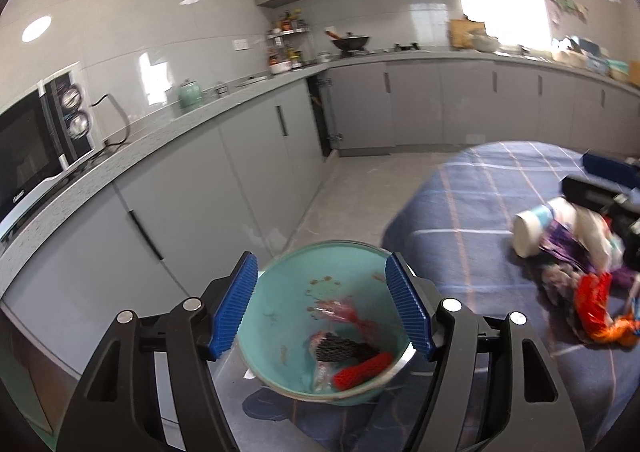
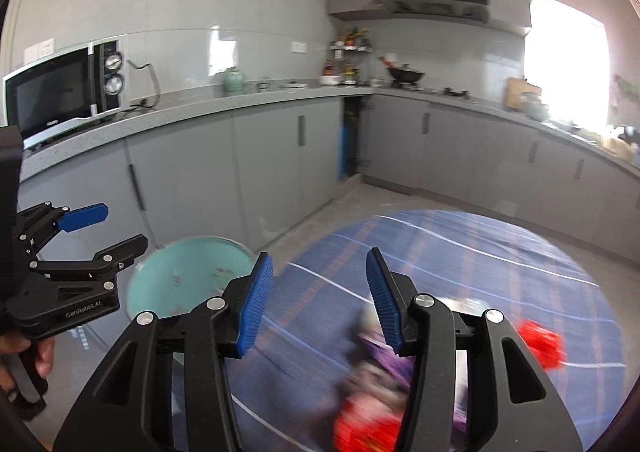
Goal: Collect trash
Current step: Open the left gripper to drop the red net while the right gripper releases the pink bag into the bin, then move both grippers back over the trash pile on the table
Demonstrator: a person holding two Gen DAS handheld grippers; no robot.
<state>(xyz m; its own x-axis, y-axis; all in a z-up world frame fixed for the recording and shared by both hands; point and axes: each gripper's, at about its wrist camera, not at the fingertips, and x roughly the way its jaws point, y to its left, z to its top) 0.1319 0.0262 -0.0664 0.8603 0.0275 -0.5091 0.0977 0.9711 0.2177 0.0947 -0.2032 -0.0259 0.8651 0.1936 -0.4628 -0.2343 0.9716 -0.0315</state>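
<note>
A teal bowl (image 1: 288, 316) shows between and below the blue pads of my left gripper (image 1: 322, 308), which is open; the pads do not press on it. Inside the bowl lie a red mesh piece (image 1: 362, 370), a dark mesh scrap and a clear wrapper. A heap of trash (image 1: 580, 272), with a white cup (image 1: 532, 228) and red and purple wrappers, lies on the blue plaid tablecloth (image 1: 480, 187). My right gripper (image 2: 320, 302) is open and empty above the cloth, with the blurred trash heap (image 2: 372, 384) just below it. The bowl (image 2: 188, 276) is to its left, beside the left gripper (image 2: 112, 230).
Grey cabinets (image 2: 192, 179) run under an L-shaped counter behind the table. On the counter stand a microwave (image 2: 60, 91), a green jar (image 2: 233, 80) and a wok (image 2: 406, 75). Grey floor (image 1: 352, 187) lies between table and cabinets. A hand (image 2: 40, 356) holds the left gripper's handle.
</note>
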